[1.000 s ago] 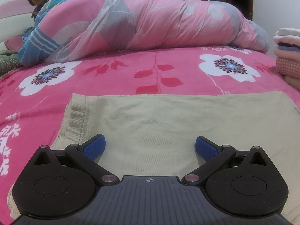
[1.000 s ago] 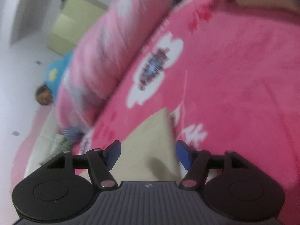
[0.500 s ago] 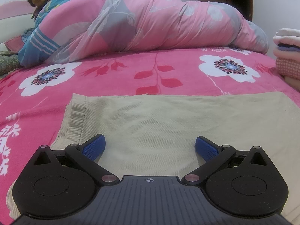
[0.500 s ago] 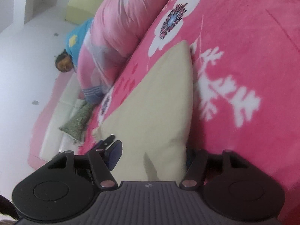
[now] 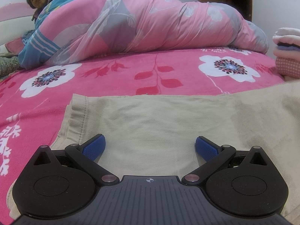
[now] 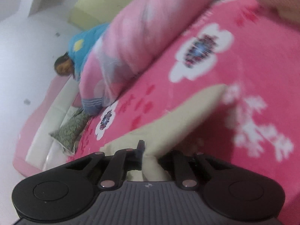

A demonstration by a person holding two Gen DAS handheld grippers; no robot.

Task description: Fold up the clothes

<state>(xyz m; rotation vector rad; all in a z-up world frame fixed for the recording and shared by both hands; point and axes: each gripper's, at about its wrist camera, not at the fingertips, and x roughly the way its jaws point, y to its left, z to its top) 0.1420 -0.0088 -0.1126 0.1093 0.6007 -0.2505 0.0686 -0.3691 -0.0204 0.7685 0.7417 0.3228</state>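
Two sets of fingers are mine. My left gripper (image 5: 149, 147) stands released, its blue pads (image 5: 93, 147) wide apart over the beige garment (image 5: 159, 120), which lies flat on the pink flowered bed (image 5: 116, 71). My right gripper (image 6: 150, 150) is closing its fingers and pinches the right end of the garment (image 6: 168, 123), lifted above the bed (image 6: 253, 60). Far behind lies a person under a pink quilt (image 5: 159, 22). At far right sits a pile of folded clothes (image 5: 287, 50).

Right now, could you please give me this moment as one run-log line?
left gripper: open over beige garment | right gripper: closing, garment edge pinched, lifted off pink bedspread
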